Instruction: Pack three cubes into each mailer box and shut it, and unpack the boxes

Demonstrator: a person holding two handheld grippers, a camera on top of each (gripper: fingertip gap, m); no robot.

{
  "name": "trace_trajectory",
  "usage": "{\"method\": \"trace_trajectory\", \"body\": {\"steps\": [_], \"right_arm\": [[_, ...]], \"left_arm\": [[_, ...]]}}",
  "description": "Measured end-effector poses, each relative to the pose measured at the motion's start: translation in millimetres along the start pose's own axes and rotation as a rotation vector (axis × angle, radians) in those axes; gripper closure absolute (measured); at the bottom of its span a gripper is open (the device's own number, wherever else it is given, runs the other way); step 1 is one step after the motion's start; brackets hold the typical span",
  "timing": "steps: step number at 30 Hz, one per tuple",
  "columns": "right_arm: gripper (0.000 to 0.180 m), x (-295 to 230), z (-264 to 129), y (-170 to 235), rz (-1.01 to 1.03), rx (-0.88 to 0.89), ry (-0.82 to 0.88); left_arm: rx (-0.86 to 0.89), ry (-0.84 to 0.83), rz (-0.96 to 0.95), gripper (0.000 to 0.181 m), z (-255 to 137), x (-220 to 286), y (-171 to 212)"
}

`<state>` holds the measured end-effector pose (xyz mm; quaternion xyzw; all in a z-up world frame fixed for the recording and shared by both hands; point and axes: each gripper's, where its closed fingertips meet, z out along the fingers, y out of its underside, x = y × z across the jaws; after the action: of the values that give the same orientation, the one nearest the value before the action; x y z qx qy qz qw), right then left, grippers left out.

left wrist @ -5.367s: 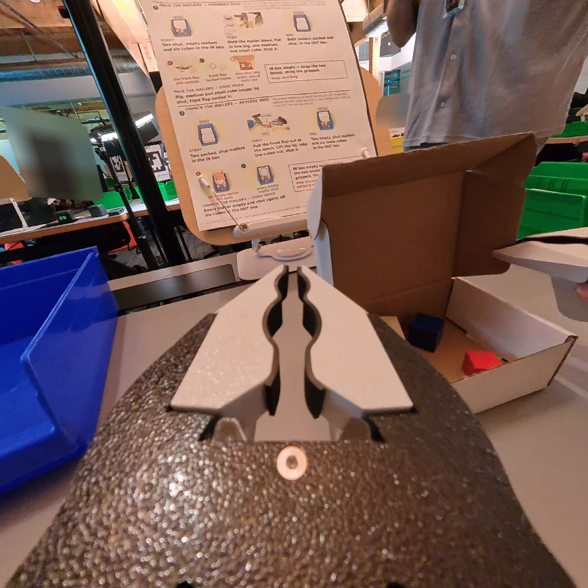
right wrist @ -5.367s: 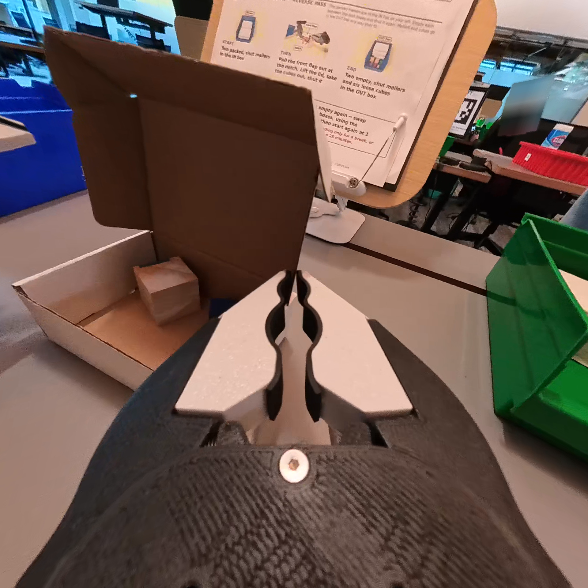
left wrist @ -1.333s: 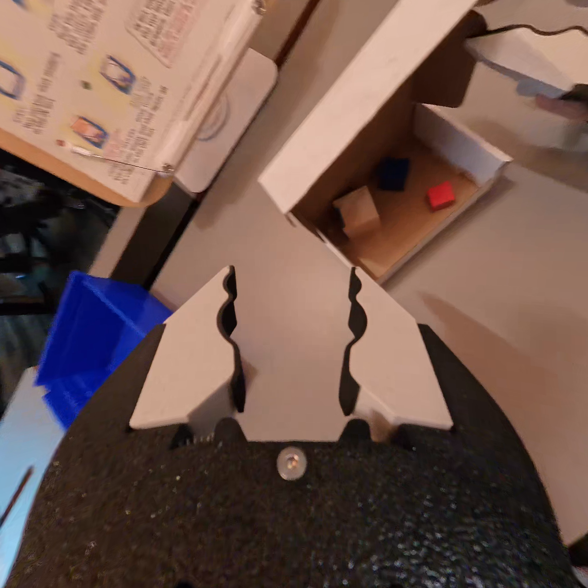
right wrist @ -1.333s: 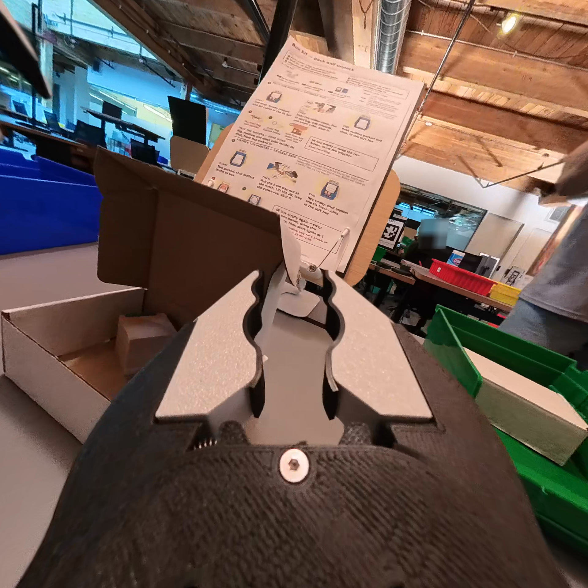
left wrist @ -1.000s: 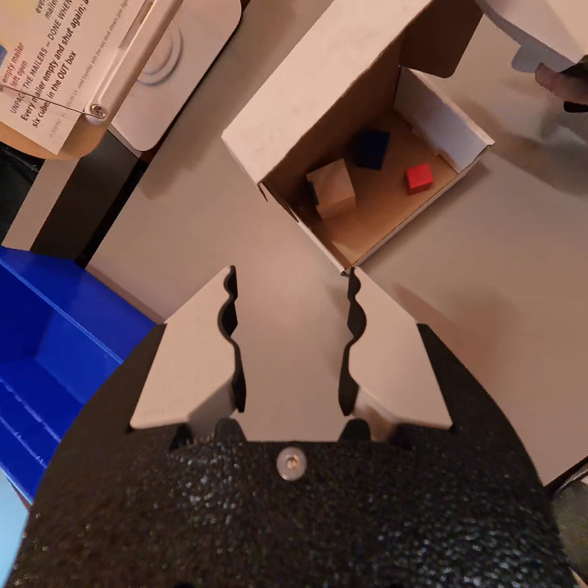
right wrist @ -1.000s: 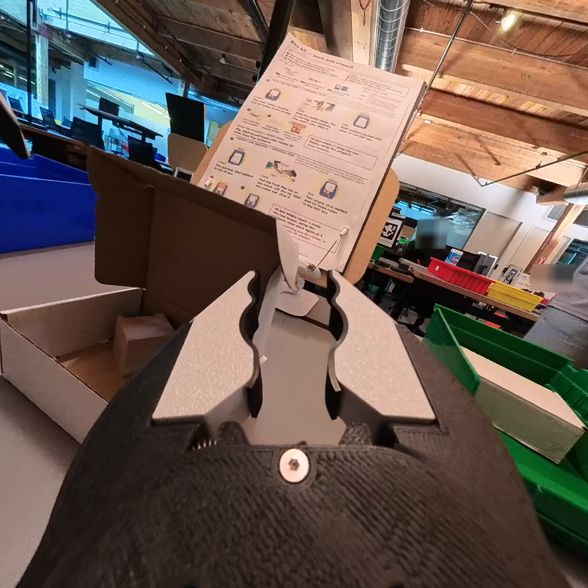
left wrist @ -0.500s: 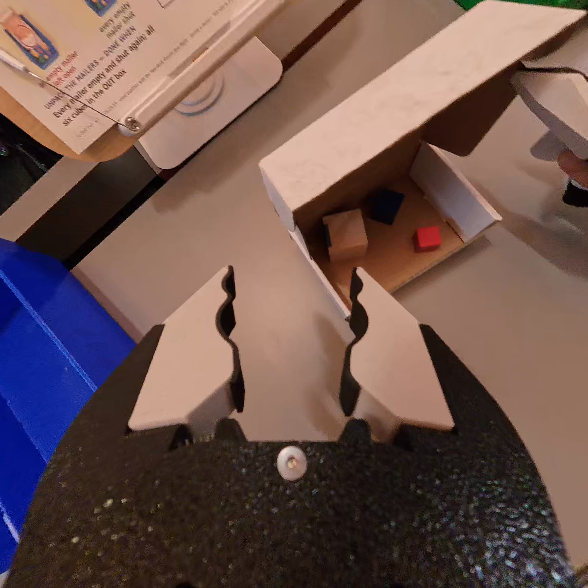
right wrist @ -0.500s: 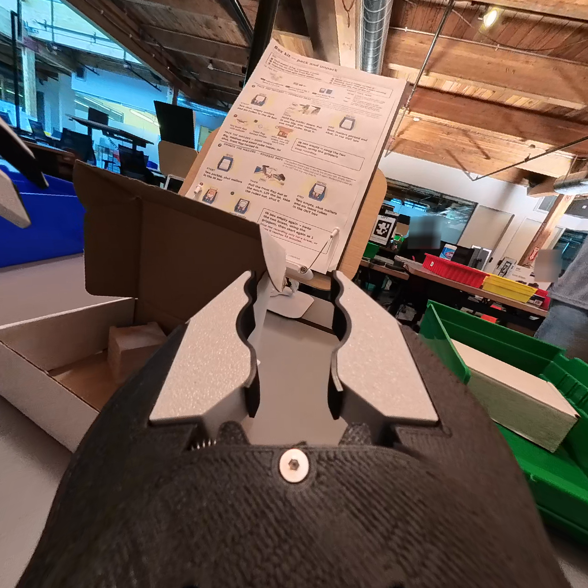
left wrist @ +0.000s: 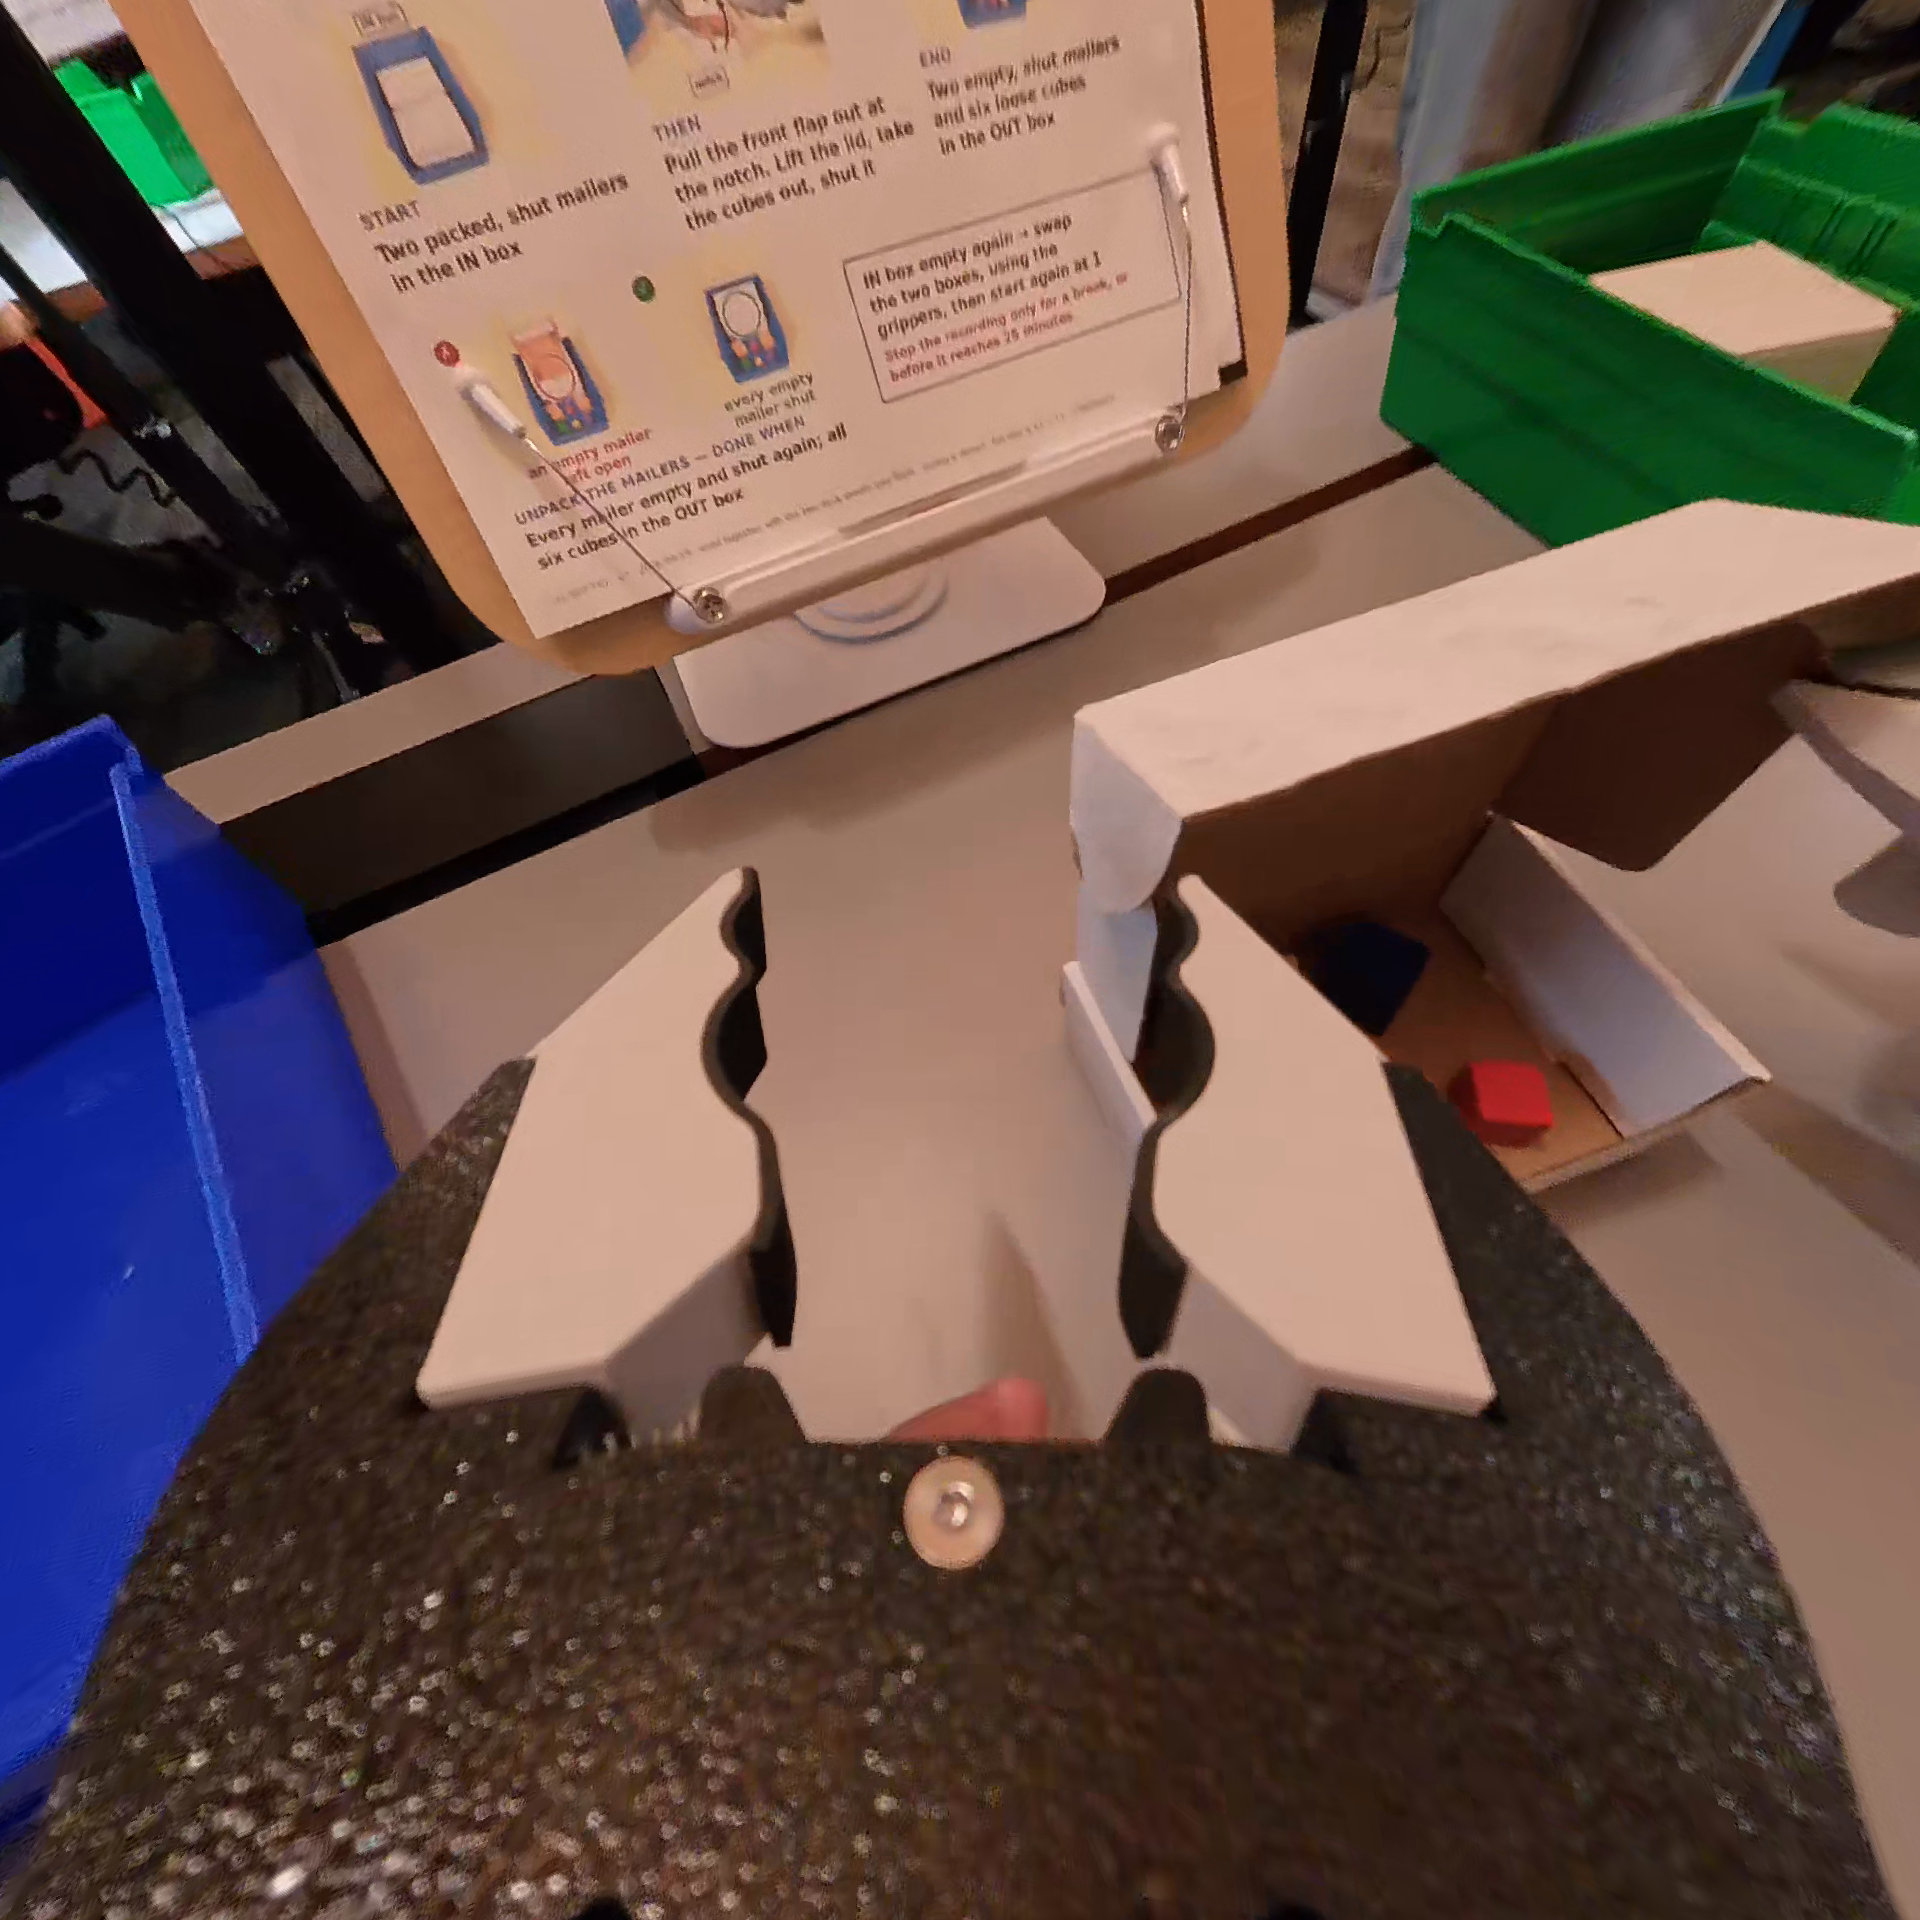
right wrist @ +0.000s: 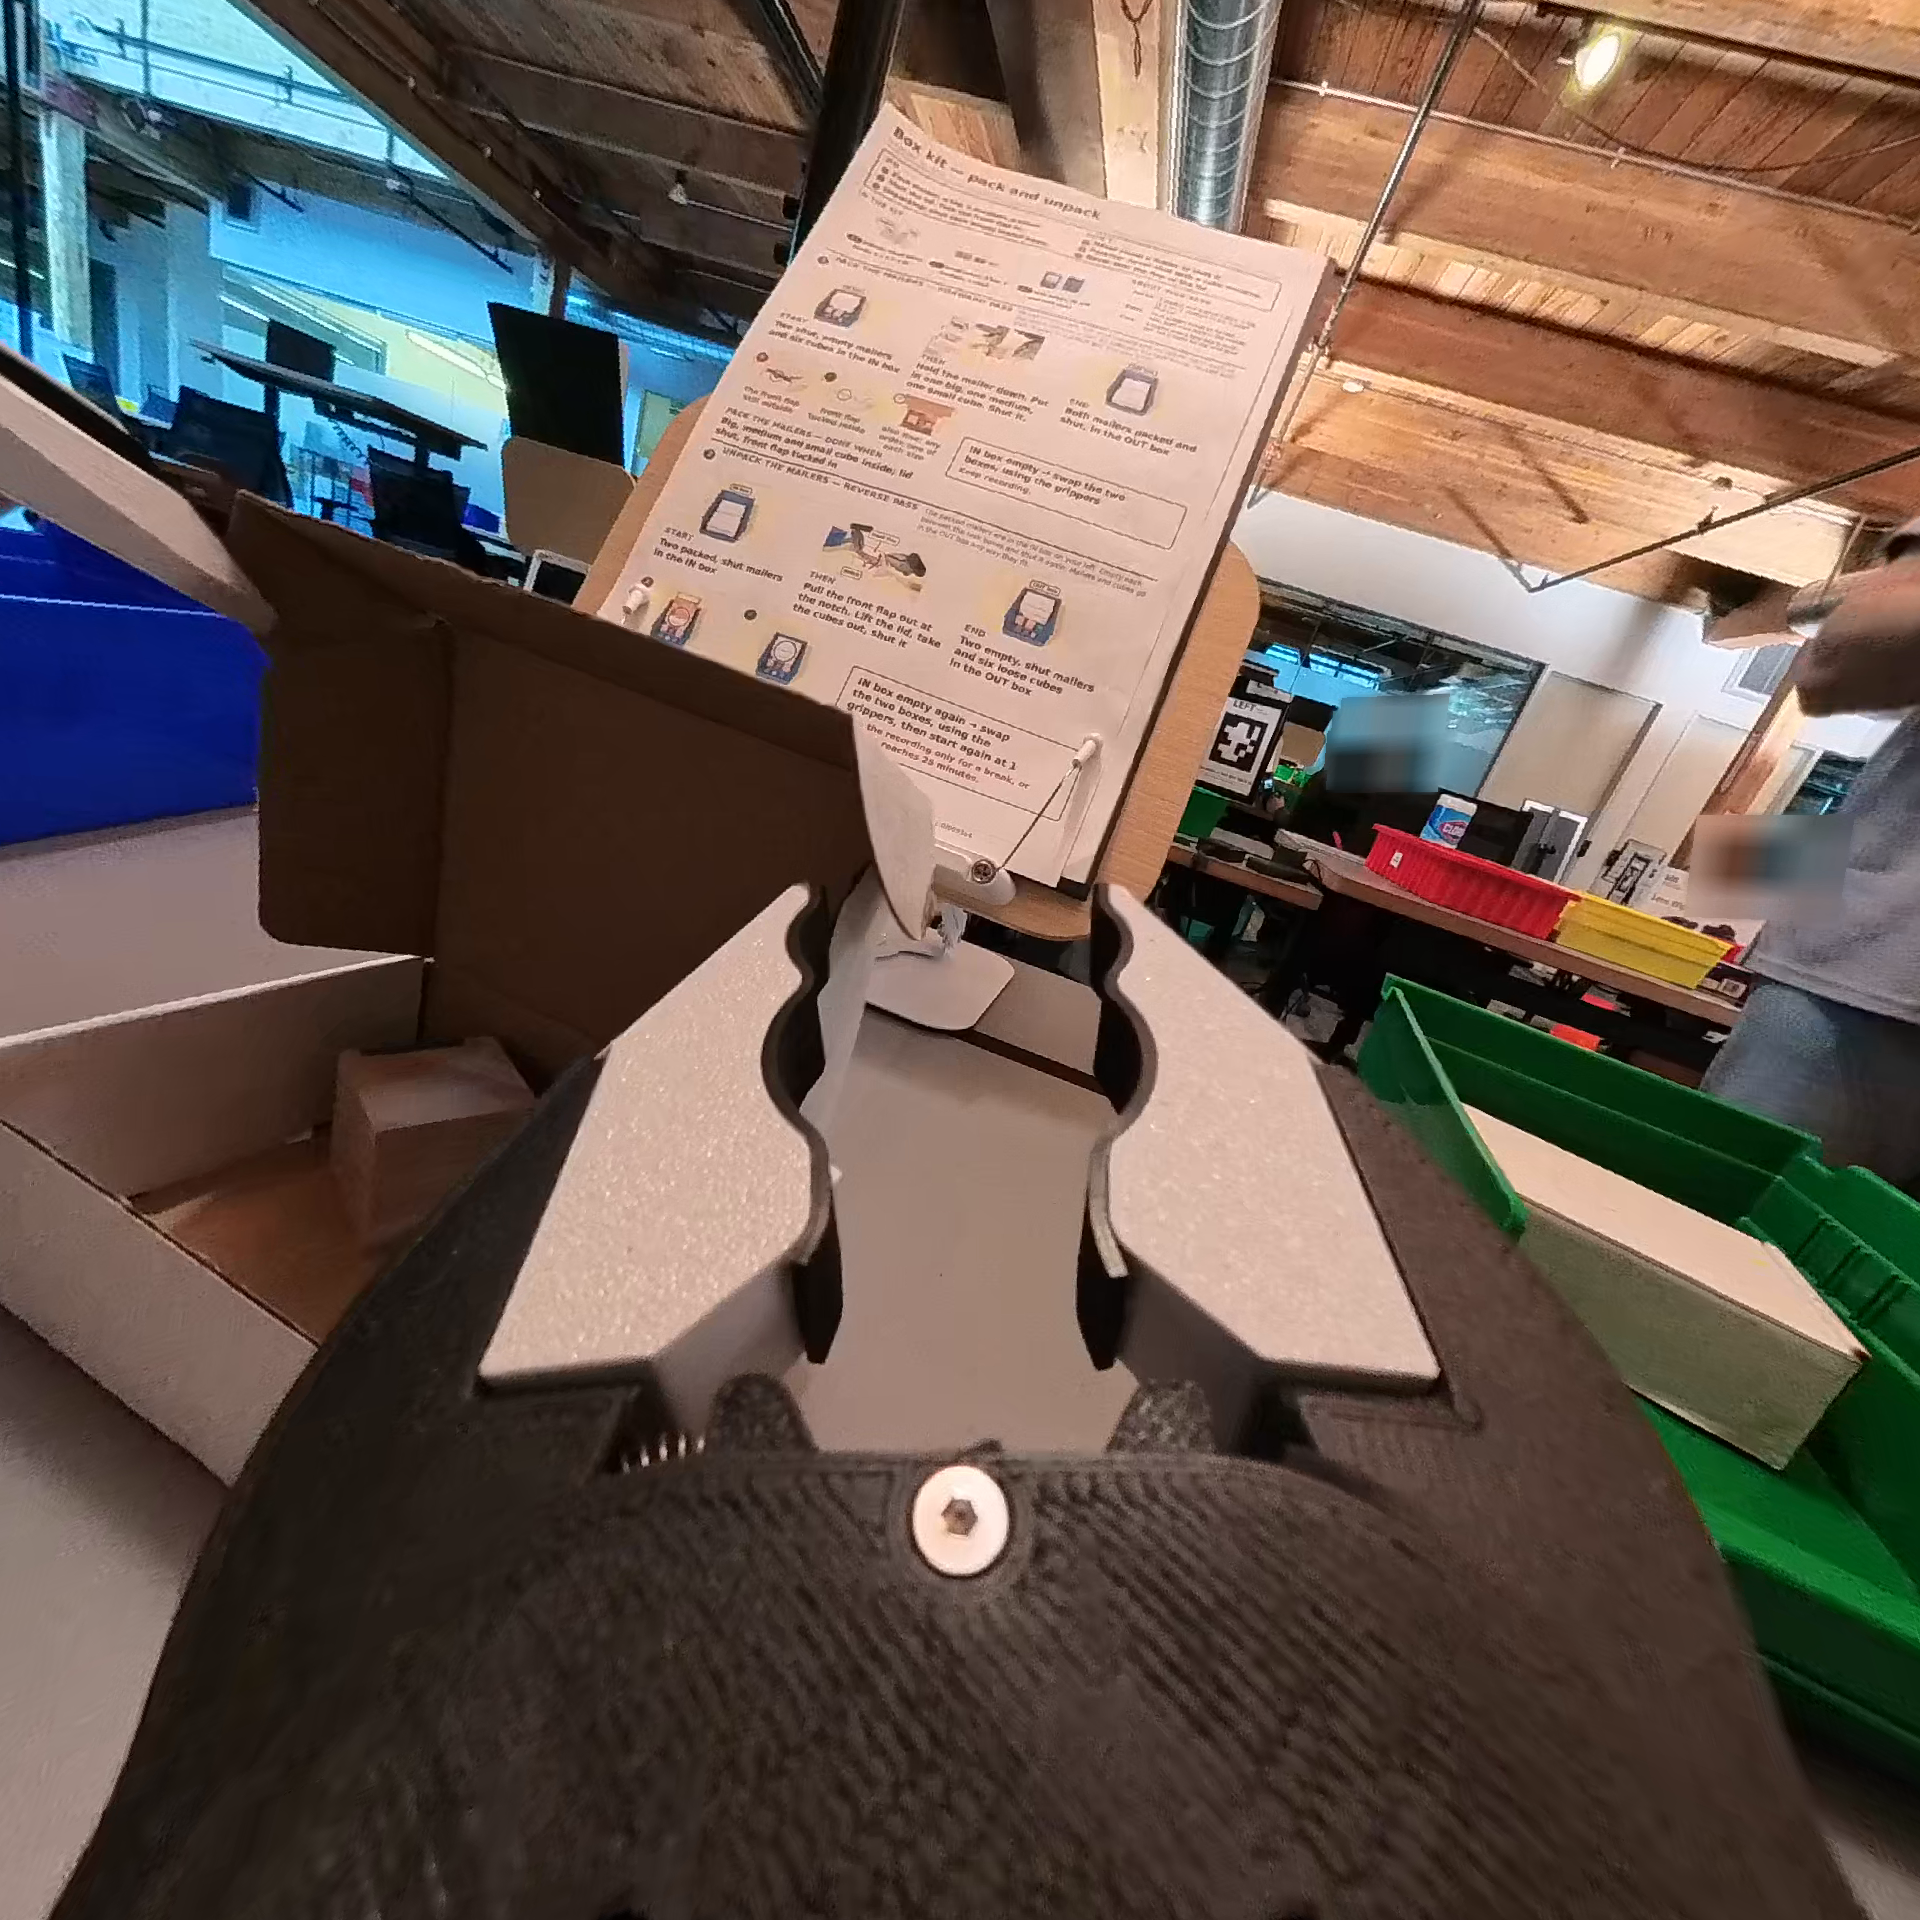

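The open mailer box (left wrist: 1600,997) sits on the grey table, and its lid (left wrist: 1455,665) leans forward over the tray. A blue cube (left wrist: 1366,971) and a red cube (left wrist: 1501,1101) lie inside. The wooden cube (right wrist: 416,1112) shows in the right wrist view. My left gripper (left wrist: 961,904) is open and empty, low at the box's left end, its right finger against the corner. My right gripper (right wrist: 956,914) is open at the box's right end. The lid's white side flap (right wrist: 894,842) hangs between its jaws, near the left finger.
An instruction sheet on a stand (left wrist: 790,312) is behind the box. A blue bin (left wrist: 125,1091) stands at the left. A green bin (right wrist: 1621,1122) at the right holds a shut white mailer (right wrist: 1662,1309). A person (right wrist: 1829,831) stands at the far right.
Both grippers were shut 5.4 s ago and are open now. My left gripper came down from above to the box's left end. The lid has tipped forward. My right gripper opened wider.
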<state>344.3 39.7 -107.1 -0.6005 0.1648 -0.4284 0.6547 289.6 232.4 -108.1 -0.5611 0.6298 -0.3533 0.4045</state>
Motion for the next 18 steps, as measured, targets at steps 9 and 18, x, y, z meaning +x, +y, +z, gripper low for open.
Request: {"method": "trace_trajectory", "body": {"steps": [9,18], "right_arm": [[0.131,-5.2,1.3,1.5,0.008,-0.004,-0.019],[0.15,-11.5,-0.1,-3.5,-0.002,0.018,-0.038]], "left_arm": [[0.1,-0.039,0.078,0.108,0.8,2.8,-6.1],[0.242,0.107,-0.044,0.112,-2.7,18.4,-16.3]]}}
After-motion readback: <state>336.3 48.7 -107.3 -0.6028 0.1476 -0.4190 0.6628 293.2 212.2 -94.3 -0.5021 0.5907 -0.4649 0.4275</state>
